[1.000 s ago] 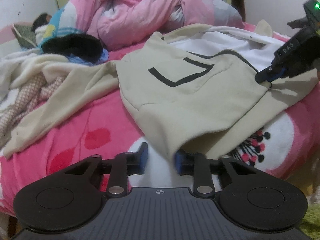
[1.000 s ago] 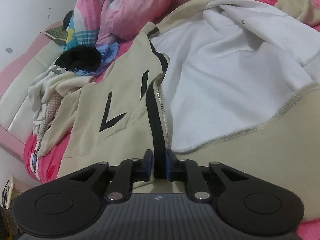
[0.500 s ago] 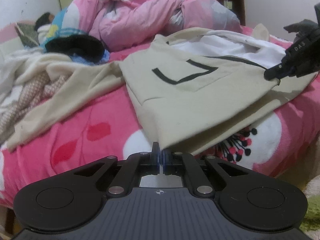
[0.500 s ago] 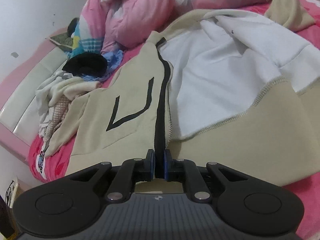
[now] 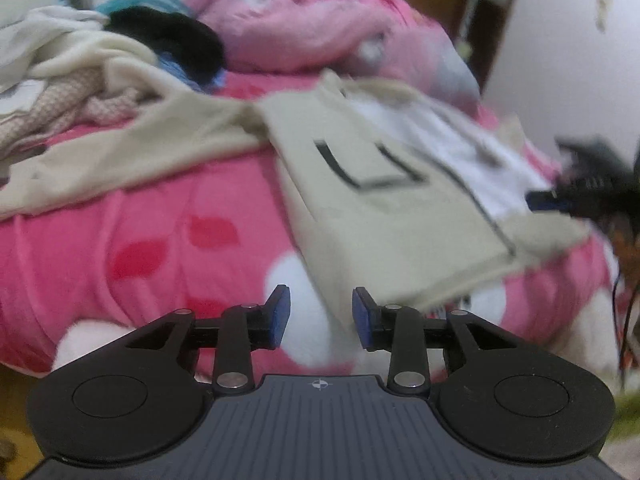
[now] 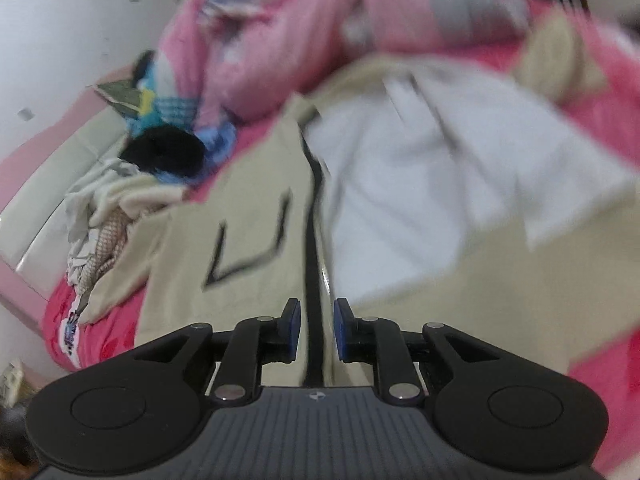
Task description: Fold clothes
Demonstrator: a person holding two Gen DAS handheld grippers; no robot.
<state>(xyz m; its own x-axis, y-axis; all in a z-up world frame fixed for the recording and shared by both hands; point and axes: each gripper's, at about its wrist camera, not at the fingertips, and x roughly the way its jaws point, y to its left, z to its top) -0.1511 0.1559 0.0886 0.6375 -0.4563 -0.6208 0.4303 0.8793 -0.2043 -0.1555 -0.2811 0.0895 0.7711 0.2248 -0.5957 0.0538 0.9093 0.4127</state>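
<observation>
Beige jacket spread on pink bed, both grippers apart

Bedding comes first: a pink bed with red and white blotches carries everything. On its far side lies a crumpled pink quilt, and at far left a heap of pale clothes with one black garment on top. The beige jacket lies flat near the right edge of the bed, its white lining turned open on the right and one sleeve stretched left toward the heap. Both views are blurred.

Only the left wrist view shows the jacket's near hem at the bed edge and the right hand-held gripper at far right, over the lining. Only the right wrist view shows the black zipper strip running straight between that gripper's fingers.

Two grippers: the left hand-held gripper stands wide, holding nothing, just beside the hem corner. The right one is narrowly parted, the strip in the gap, not clamped.
</observation>
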